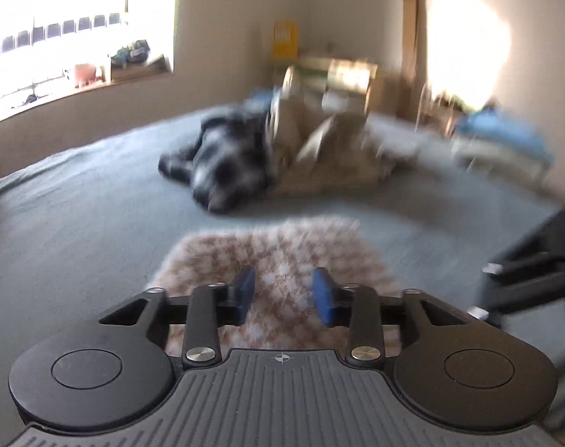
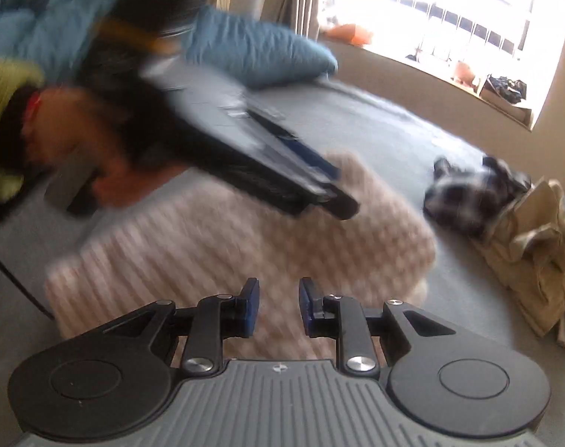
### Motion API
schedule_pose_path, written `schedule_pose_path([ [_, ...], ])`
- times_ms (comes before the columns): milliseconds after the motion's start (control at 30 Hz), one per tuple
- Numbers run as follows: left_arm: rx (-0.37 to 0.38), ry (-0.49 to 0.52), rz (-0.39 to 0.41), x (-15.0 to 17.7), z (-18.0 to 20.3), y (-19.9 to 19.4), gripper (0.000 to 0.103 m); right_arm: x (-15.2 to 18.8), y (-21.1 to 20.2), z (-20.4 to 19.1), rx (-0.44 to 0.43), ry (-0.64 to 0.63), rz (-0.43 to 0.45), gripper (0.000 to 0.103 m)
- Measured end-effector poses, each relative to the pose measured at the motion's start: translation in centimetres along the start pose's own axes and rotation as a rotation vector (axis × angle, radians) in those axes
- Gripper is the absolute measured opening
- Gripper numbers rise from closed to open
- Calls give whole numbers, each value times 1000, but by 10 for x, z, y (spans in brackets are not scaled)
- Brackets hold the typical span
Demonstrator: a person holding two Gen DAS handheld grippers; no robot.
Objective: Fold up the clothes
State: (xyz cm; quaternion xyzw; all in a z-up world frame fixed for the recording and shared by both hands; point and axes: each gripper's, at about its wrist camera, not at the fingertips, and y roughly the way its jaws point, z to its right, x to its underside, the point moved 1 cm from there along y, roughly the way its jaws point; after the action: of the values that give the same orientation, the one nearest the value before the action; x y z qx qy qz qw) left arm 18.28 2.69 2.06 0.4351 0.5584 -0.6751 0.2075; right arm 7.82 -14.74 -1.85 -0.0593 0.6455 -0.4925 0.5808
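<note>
Left gripper [image 1: 284,294] and right gripper [image 2: 278,305] are seen unclenched, empty, above the checked garment [image 1: 278,257] — person's hand [image 2: 62,149] shown only by right wrist.

We see the folded sweater [image 1: 275,260] lying on the bed [image 1: 77,223] just ahead of the left gripper [image 1: 284,292]; the clothes pile [image 1: 278,152] sits well beyond it; the right gripper [image 2: 278,305] hangs over the sweater's near edge; pillows [image 2: 260,52] lie behind, under the window [image 2: 450,11].
</note>
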Motion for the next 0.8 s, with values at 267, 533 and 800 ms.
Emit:
schedule_pose_path([
  [267, -39, 82, -118, 8, 10, 54, 30, 24, 28, 25, -78, 62, -31, 25],
  [533, -68, 105, -132, 19, 16, 69, 30, 41, 40, 44, -159, 129, 21, 25],
  [800, -45, 76, -119, 19, 9, 62, 30, 65, -1, 124, -150, 543, 31, 27],
])
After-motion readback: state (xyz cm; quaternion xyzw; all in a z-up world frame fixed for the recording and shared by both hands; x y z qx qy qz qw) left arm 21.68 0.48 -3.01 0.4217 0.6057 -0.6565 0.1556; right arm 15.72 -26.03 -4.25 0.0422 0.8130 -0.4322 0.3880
